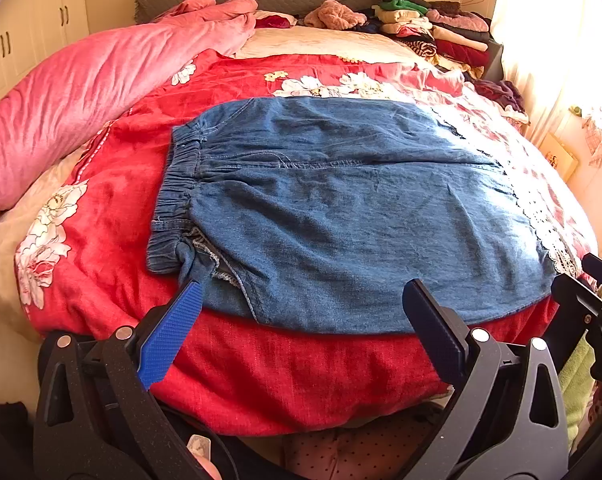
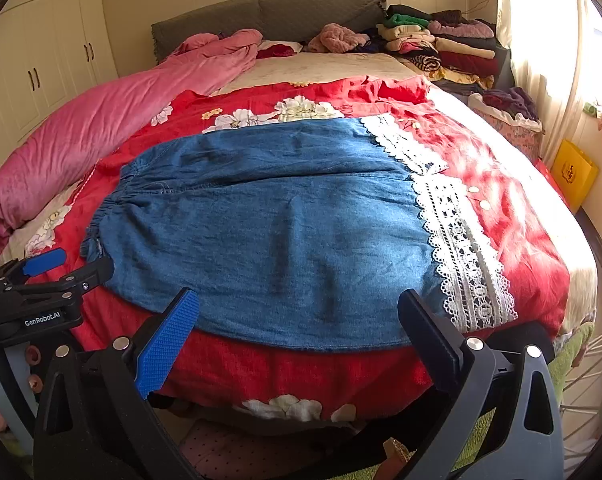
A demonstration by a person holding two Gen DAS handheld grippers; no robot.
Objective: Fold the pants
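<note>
Because my left hand-held gripper [image 1: 301,312] and right hand-held gripper [image 2: 299,316] both gape empty, I risk pinching the red floral blanket [image 1: 293,372] beneath the blue denim lace-hemmed pants [image 1: 341,208].

Both claws [image 1: 301,300] [image 2: 299,308] wide apart, empty

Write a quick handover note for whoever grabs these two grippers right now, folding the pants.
Left gripper: open, holding nothing, hovering at the near edge of the pants.
Right gripper: open, holding nothing, also at the near edge.
Pants: spread flat on the red blanket, waistband to the left, lace hem to the right.
Done: laid out, apparently one leg over the other.
Left: grip and fold further.
</note>
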